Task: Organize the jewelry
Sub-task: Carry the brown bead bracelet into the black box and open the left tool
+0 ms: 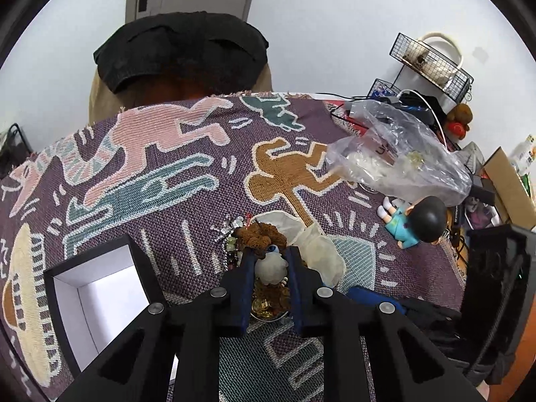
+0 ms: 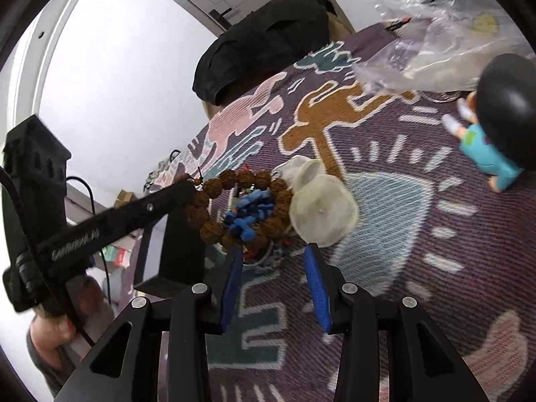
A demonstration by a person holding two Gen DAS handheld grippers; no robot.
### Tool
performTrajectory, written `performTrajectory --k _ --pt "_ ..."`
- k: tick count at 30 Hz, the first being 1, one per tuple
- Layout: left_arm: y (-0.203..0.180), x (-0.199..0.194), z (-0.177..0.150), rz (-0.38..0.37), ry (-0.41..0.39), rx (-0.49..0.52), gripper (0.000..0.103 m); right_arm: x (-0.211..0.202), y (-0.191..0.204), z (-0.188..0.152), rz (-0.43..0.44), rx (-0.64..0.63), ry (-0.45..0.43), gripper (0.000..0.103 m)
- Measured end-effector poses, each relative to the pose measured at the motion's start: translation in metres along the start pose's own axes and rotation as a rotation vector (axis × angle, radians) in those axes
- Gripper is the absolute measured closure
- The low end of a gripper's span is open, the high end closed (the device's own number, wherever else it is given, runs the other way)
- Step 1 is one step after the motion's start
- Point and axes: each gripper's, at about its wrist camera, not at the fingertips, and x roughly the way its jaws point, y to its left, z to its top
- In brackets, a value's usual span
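your left fingers (image 1: 270,261) are almost closed w/ a white pendant-like piece (image 1: 271,269) pinched between the pads, just over the jewelry pile (image 1: 254,238) on the woven table cloth (image 1: 160,174). your right fingers (image 2: 274,251) stand half open & empty, just before the brown bead bracelet (image 2: 234,207) & blue beads (image 2: 249,212). black box (image 1: 97,284) is left of the pile.

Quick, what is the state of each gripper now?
Left gripper: closed on the brown bead bracelet.
Right gripper: open, holding nothing.
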Motion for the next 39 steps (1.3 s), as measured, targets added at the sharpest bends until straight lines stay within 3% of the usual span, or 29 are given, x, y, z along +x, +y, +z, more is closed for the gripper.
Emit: performTrajectory --k 9,11,12,18,22,30,39 --pt "-0.004 -0.027 0.009 -0.041 -0.076 0.022 0.083 0.008 0.015 0.015 0.015 -0.030 -0.023 0.063" --pt "-0.006 -0.036 0.014 -0.044 -0.095 0.033 0.083 0.006 0.021 0.017 0.049 -0.049 -0.025 0.097" --pt "-0.007 -0.042 0.016 -0.046 -0.106 0.037 0.083 0.003 0.025 0.018 0.048 -0.057 -0.026 0.097" --pt "-0.006 -0.078 0.028 -0.043 -0.179 0.042 0.083 -0.007 0.033 0.020 -0.004 -0.072 -0.039 0.097" --pt "0.004 -0.107 0.035 -0.019 -0.242 0.038 0.083 0.000 0.035 0.018 -0.020 -0.071 -0.023 0.064" --pt "0.042 -0.145 0.029 0.046 -0.302 -0.001 0.083 0.040 0.042 0.015 -0.091 -0.097 0.052 0.063" --pt "0.076 -0.136 0.005 0.060 -0.256 -0.049 0.083 0.060 0.040 -0.006 -0.166 -0.136 0.127 0.066"
